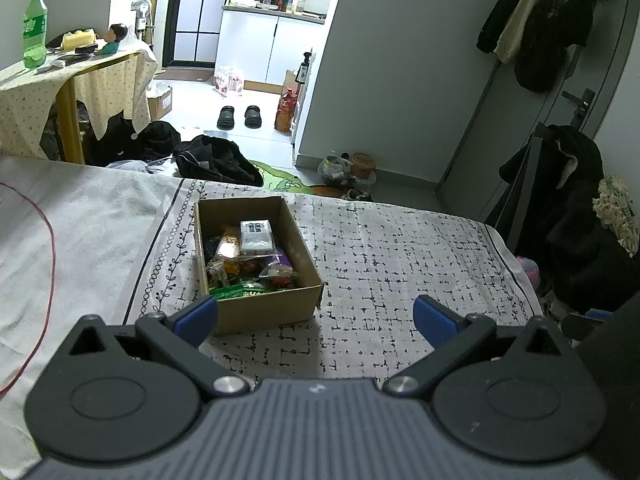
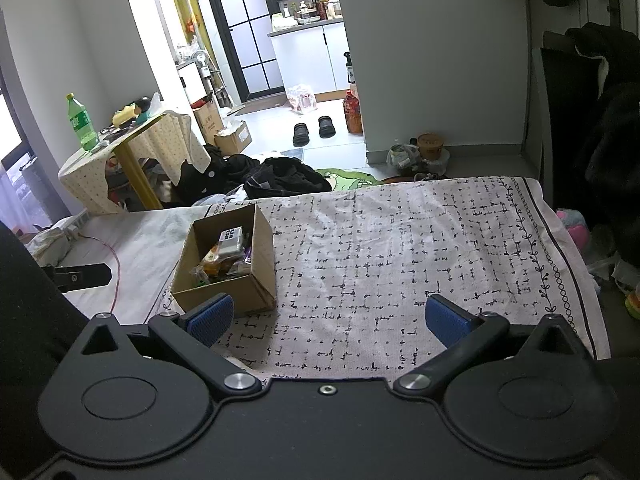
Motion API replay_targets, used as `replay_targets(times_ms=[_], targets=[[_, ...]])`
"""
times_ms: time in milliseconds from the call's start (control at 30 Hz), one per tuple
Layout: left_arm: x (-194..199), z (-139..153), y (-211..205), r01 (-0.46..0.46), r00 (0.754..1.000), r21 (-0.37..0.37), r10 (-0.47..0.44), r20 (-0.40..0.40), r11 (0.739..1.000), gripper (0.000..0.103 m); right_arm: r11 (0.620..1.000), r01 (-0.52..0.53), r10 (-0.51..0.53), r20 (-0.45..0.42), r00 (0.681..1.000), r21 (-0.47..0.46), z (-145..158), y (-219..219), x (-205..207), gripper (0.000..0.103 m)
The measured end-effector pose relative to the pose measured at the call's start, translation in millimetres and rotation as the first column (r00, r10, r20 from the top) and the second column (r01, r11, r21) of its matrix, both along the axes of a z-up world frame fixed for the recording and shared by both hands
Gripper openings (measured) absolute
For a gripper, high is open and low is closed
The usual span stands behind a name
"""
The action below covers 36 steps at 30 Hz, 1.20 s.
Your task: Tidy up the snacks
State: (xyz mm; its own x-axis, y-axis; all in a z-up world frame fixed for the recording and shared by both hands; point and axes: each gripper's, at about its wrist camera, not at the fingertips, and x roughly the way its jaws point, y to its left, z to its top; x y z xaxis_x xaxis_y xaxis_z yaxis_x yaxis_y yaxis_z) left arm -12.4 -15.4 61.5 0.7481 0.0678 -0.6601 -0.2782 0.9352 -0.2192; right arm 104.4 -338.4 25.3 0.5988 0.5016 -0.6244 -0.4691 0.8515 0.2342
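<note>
The open brown cardboard box (image 1: 256, 264) sits on the pale cloth with black broken-line grid print (image 1: 400, 264), which covers the bench. The box lies toward the left portion of that cloth, close to its leaf-vine border. Inside the box are assorted wrapped snacks (image 1: 248, 268): a grey rectangular packet with dark print (image 1: 257, 235) lies on top toward the far end, with orange, green and purple wrappers packed beneath and nearer the front wall.

The left hand-held gripper (image 1: 316, 318) hovers low over the cloth with its blue-padded fingers (image 1: 434, 320) spread wide and nothing between them; its left pad overlaps the near left corner of the box in the left wrist view, though contact cannot be confirmed.

The right hand-held gripper (image 2: 330, 318) is likewise spread wide and carries nothing, positioned over bare cloth with the box ahead and to its left.

A thin red cable (image 1: 48, 272) runs across the plain white sheet (image 1: 80, 220) left of the patterned cloth. Beyond the bench, a green plastic bottle with yellow cap (image 2: 82, 122) stands on a small cloth-draped side table (image 2: 168, 136), and a pair of black shoes (image 2: 314, 129) rests on the tiled floor
</note>
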Motion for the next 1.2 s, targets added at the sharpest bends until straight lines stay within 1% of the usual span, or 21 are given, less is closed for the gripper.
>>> replay_targets(times_ms=[1200], targets=[[0.1,-1.9,1.0,0.005,1.0,-0.012,-0.005,-0.005,1.0,0.103,1.0,-0.005,0.005,-0.011,1.0,0.007,1.4,2.5,0.4,0.103]])
